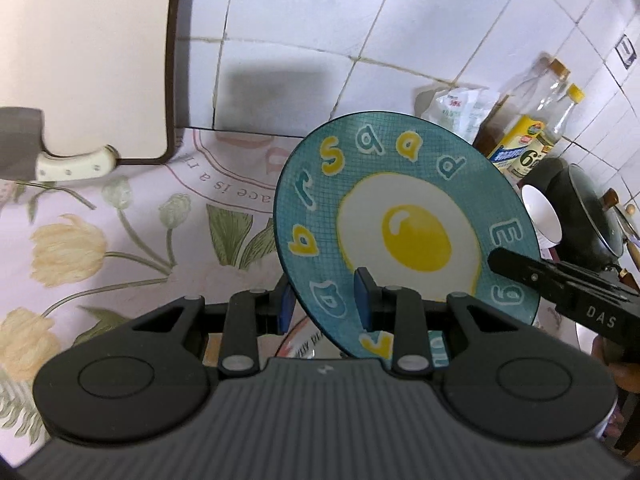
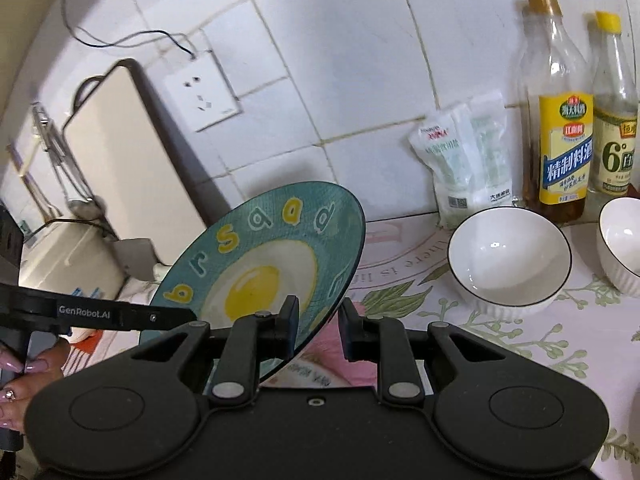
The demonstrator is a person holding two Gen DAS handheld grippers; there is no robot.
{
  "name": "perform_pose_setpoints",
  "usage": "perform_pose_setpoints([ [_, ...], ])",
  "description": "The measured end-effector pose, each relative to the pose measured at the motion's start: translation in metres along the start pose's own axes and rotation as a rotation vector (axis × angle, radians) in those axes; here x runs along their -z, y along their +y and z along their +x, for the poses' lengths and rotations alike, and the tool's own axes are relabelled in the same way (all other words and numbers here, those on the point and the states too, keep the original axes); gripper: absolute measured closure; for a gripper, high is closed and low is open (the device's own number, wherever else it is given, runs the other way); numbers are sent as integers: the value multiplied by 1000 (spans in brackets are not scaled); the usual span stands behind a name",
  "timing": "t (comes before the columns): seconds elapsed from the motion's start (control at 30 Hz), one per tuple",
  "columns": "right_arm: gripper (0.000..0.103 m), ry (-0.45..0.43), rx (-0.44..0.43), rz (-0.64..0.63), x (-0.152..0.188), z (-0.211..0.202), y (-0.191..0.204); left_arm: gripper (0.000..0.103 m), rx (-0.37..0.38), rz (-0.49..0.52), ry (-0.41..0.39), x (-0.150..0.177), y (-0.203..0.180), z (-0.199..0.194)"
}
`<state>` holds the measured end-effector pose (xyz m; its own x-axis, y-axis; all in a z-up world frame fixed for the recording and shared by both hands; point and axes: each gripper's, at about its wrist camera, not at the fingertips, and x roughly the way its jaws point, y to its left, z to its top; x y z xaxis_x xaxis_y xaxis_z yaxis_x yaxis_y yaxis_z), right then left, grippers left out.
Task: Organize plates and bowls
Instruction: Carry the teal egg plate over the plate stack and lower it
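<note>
We hold the egg-print plate (image 1: 404,236) tilted above the counter, our left gripper (image 1: 326,300) and right gripper (image 2: 318,328) each pinching opposite rim edges; white bowls (image 2: 508,256) sit right.

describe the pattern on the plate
Teal plate with a fried egg and letters round it; clearest in left wrist view.

The worktop (image 2: 500,344), under a tulip-print cloth, carries two white bowls (image 2: 510,256) at 3 o'clock; behind them stand two bottles (image 2: 560,128) and a salt bag (image 2: 464,164). A cutting board (image 1: 84,56) leans at 10 o'clock.
</note>
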<state>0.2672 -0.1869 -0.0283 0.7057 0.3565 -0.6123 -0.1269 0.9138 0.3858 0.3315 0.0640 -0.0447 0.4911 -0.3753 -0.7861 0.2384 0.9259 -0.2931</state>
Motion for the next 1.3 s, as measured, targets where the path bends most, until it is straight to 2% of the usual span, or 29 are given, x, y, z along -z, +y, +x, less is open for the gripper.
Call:
perform_pose_setpoints([
  [0.3,77,-25,-34,18,22,-44,15,74,-39,16,-23,30,-18,-51],
  [0.53,77,-22,-43,38,51,-69,19,74,-41,-9,-1,61,-23,-67],
  [0.73,77,3,-36,94,76,-75,10,74,-9,-31,45,88,-20,-56],
  [0.87,77,22,-24,110,90,-70,7,74,12,-88,91,104,-9,-40],
  [1.1,78,68,14,103,114,-55,8,74,-21,-78,109,118,-3,-25],
  [1.3,77,98,29,128,120,-45,5,74,-37,-74,126,118,3,-13],
])
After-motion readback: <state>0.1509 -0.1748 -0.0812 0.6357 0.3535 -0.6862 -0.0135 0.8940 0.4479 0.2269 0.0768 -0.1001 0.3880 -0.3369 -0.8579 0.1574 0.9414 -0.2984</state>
